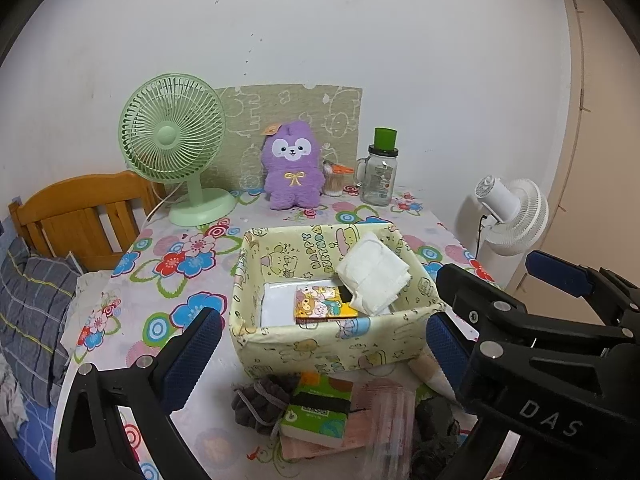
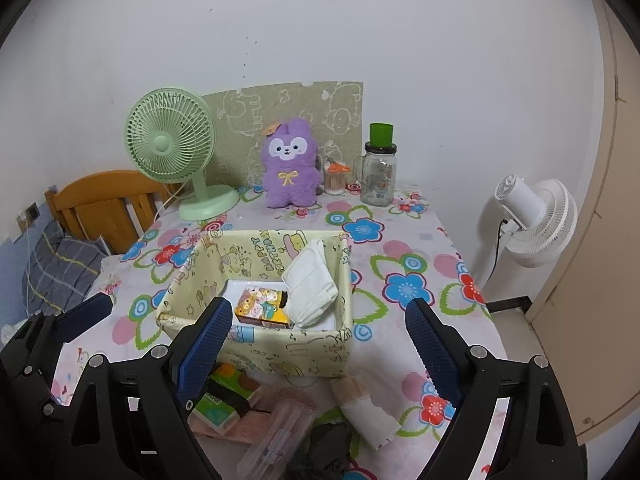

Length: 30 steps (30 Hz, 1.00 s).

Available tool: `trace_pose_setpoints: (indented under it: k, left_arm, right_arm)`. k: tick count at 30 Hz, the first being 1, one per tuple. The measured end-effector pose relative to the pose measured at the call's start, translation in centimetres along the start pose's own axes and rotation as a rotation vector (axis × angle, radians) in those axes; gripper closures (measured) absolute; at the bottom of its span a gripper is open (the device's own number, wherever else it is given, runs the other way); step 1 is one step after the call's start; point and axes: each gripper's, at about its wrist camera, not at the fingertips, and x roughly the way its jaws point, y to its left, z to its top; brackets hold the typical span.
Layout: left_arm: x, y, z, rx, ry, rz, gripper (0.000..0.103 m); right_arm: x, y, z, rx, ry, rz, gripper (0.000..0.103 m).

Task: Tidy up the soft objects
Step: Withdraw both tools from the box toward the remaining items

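Hovering released: left tool (image 1: 324, 336), right tool (image 2: 320, 336); one box (image 2: 320, 354), two fans.

Black left tool (image 1: 324, 354), blue textured pads (image 1: 208, 334), silver screws

A green desk fan (image 1: 173, 136) is sitting at the back of the flowery tablecloth (image 1: 176, 280), with a glass jar (image 1: 379, 174) standing further right. A white fan (image 2: 538, 222) is standing off the table's right side, and a wooden headboard (image 1: 80, 216) is showing on the left.
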Motion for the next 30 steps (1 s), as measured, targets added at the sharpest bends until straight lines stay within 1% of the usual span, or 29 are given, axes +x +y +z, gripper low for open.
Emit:
trace_pose_setpoints:
  k: [6,10,19,30]
  left_arm:
    - [-0.5,-0.2,-1.0,-0.005,0.002,-0.012,0.000]
    - [-0.9,-0.4,-1.7,-0.010,-0.005,-0.029,0.000]
    - [-1.1,-1.1,-3.6,0.005,-0.007,-0.055,0.000]
    - [-1.2,-1.5,-5.4,0.001,0.000,-0.046,0.001]
  right_arm:
    - [-1.3,0.0,-0.9,-0.003,-0.028,0.014,0.013]
    - [-1.8,0.0,-1.6,-0.013,-0.030,-0.004,0.013]
    - [-2.3,-0.4,-3.4,-0.002,-0.040,-0.016,0.013]
    - [-2.2,-1.0,-5.3,0.007,-0.030,0.002,0.013]
